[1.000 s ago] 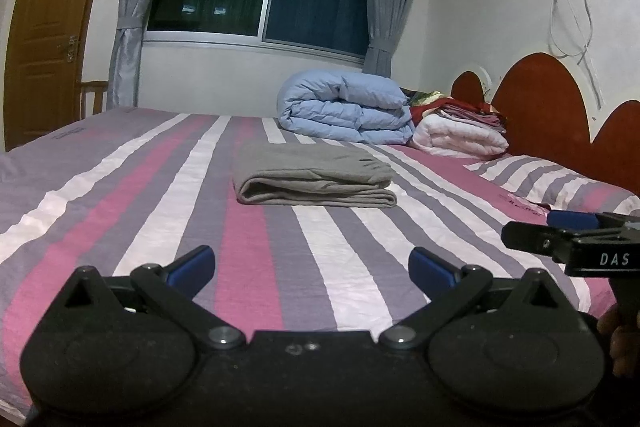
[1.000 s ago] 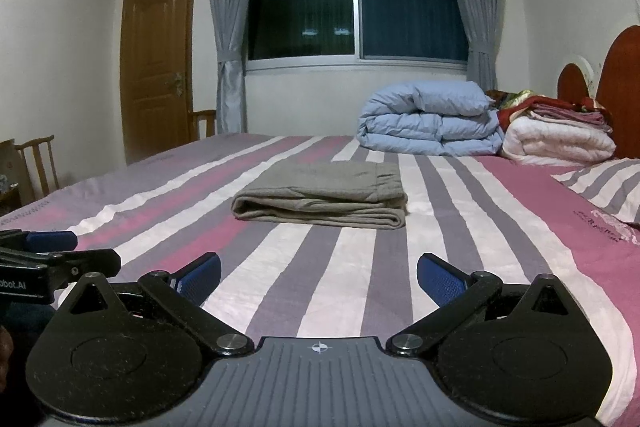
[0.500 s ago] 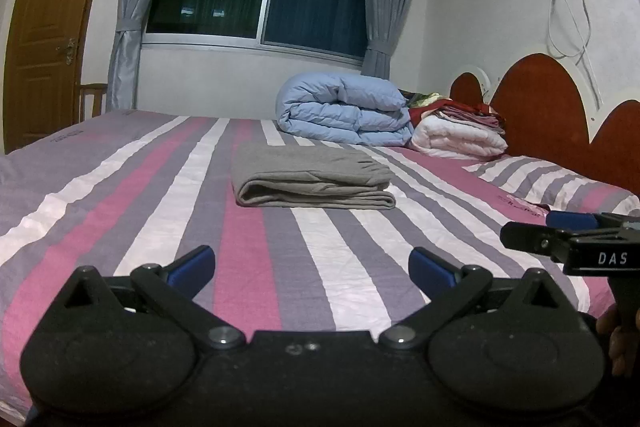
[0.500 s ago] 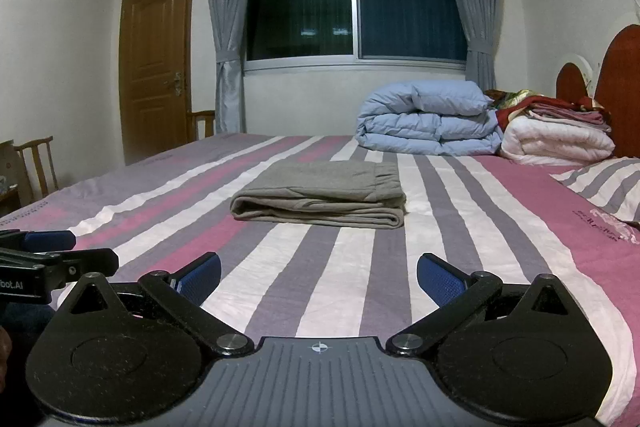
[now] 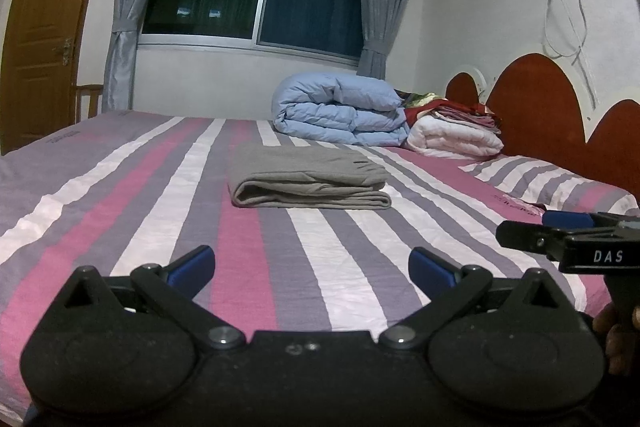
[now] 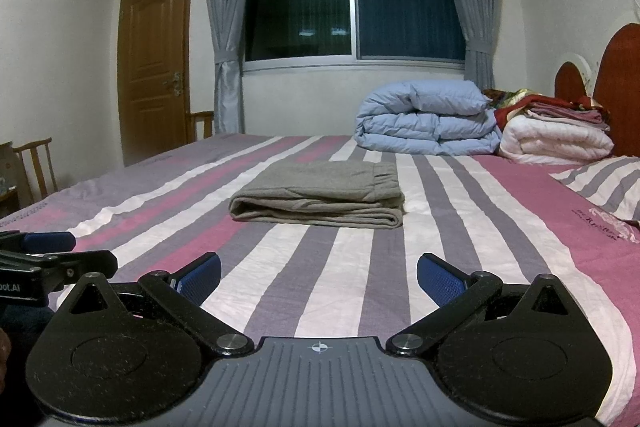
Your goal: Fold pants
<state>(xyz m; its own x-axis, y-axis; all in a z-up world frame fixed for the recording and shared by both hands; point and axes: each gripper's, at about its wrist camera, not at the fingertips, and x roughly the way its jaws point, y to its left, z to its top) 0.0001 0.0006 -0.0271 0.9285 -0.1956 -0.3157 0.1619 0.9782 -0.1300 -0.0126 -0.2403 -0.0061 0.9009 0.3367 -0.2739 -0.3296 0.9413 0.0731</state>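
Pants (image 5: 306, 181): folded, mid-bed (image 5: 120, 211) | left gripper (image 5: 312, 265), right gripper (image 6: 318, 273): fingers spread, empty, well short | step: judged done; withdraw clear, leave stack square.

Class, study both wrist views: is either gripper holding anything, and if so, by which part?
Nothing is held. The left gripper and right gripper both have open jaws, apart from the folded grey pants lying on the bed.

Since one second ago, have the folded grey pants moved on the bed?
No. The folded grey pants lie across the same pink and grey stripes of the bedsheet, at the same gap before the blue duvet.
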